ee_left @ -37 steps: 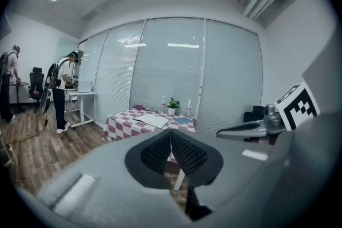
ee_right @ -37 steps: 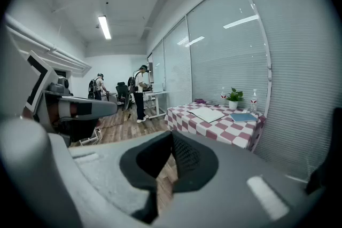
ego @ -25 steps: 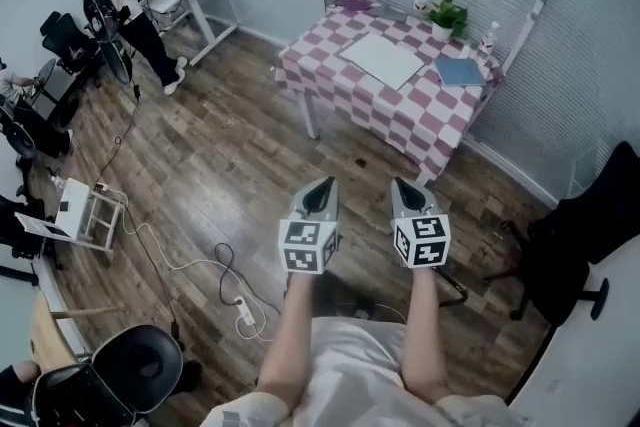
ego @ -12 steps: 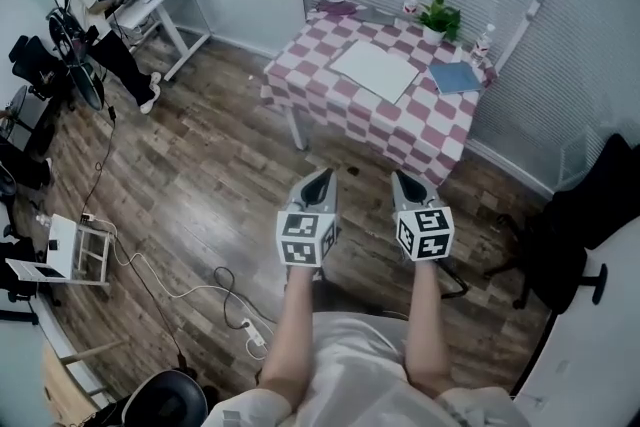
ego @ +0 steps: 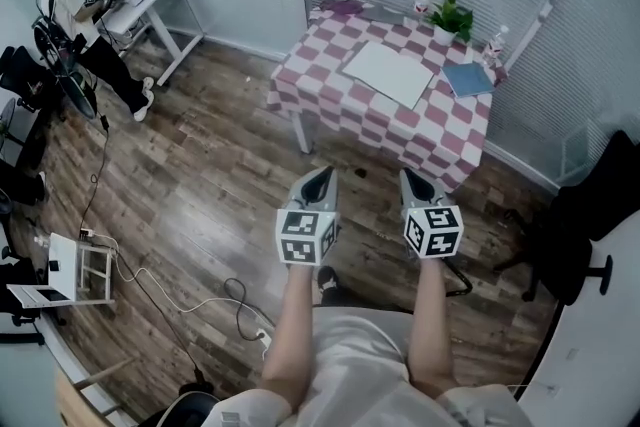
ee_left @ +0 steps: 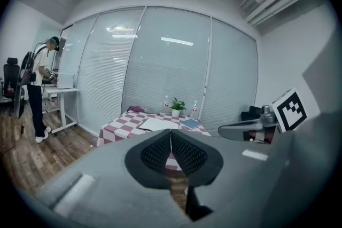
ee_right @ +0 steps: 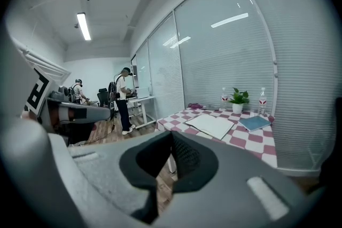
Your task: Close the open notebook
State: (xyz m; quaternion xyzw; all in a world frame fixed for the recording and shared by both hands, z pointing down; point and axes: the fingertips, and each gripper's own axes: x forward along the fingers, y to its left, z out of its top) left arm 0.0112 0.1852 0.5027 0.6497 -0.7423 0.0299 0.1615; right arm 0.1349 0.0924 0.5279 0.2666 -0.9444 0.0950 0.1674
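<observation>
Well short of the checkered tabletop (ego: pixel 322 75), both grippers hang over the wooden floor (ego: pixel 210 175), pointing toward it. The left gripper (ego: pixel 320 177) has its fingers pressed together with nothing between them, and the right gripper (ego: pixel 411 178) is closed and empty in the same way. The open notebook (ego: pixel 390 73) lies flat, white pages up, at the middle of the tabletop, touched by neither gripper. A potted plant (ego: pixel 451 16) stands at the tabletop's far edge, and a blue book (ego: pixel 468 80) lies on the tabletop just right of the notebook.
</observation>
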